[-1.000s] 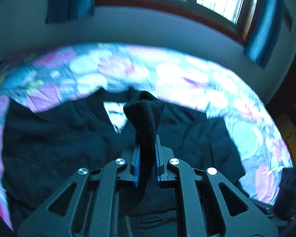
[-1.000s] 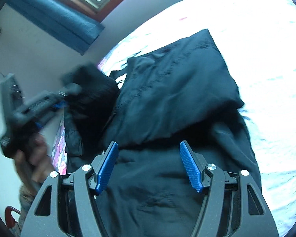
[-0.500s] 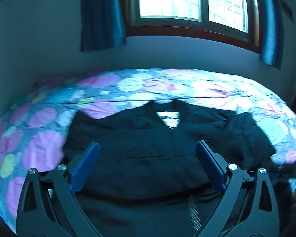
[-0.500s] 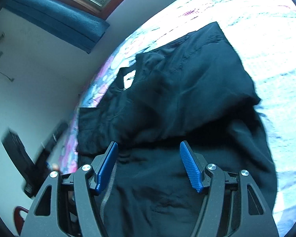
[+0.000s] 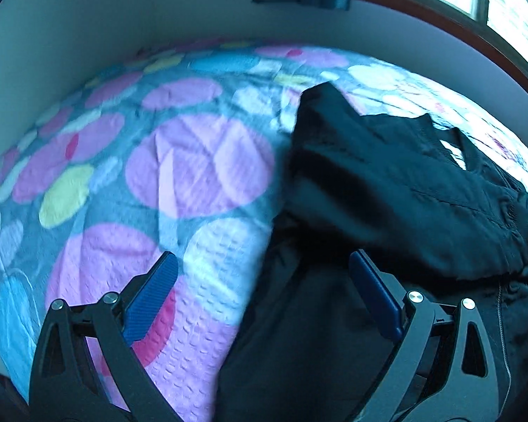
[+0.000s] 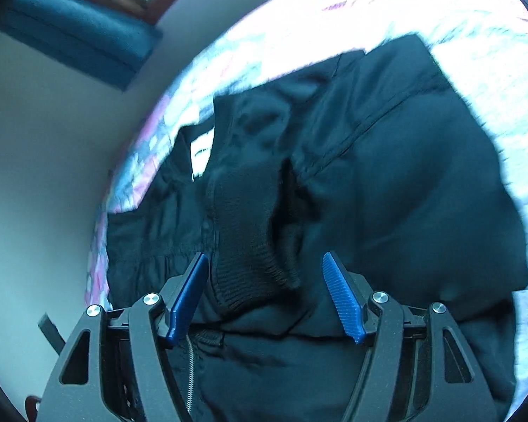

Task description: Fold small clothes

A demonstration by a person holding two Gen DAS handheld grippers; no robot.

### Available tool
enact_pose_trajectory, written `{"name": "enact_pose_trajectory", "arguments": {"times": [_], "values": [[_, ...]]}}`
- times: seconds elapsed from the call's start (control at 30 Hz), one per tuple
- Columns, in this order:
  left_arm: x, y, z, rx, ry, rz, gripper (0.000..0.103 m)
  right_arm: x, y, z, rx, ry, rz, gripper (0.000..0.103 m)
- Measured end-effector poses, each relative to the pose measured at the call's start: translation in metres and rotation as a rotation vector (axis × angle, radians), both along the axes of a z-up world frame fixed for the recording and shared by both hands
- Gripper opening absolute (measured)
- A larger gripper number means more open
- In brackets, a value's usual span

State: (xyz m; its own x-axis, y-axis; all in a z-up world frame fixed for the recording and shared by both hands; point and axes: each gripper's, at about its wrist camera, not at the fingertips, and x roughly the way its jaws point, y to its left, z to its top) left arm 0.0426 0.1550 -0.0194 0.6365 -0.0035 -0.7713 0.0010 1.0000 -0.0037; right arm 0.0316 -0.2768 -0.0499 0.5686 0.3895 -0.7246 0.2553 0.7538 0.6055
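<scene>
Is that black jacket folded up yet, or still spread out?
Partly folded. The jacket has both sleeves laid across its front, one ribbed cuff on top; its lower part isn't folded up.

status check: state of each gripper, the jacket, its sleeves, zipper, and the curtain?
left gripper: open, empty, straddling the jacket's edge.
right gripper: open, empty, ribbed cuff between its fingers, not clamped.
black jacket: lying on the dotted bedspread, partly folded.
sleeves: both folded across the body; ribbed cuff on top.
zipper: visible near the hem; open or closed unclear.
curtain: drawn aside from the window.
</scene>
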Motion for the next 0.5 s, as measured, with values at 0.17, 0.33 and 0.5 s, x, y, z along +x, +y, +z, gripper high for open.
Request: {"name": "enact_pose_trajectory", "arguments": {"times": [0.17,0.33,0.5], "values": [[0.005,0.008,-0.008,-0.045,0.053,0.032,0.098,0.008,0.016,0.007,-0.067,-0.009,0.022,0.012],[0.015,0.005,-0.015,-0.019,0.077,0.057,0.098,0.008,0.040,0.078,-0.073,-0.226,0.068,0.009],[0.019,0.015,-0.021,-0.056,0.104,0.086,0.098,-0.023,0.025,0.094,-0.118,-0.318,-0.005,0.009]]}}
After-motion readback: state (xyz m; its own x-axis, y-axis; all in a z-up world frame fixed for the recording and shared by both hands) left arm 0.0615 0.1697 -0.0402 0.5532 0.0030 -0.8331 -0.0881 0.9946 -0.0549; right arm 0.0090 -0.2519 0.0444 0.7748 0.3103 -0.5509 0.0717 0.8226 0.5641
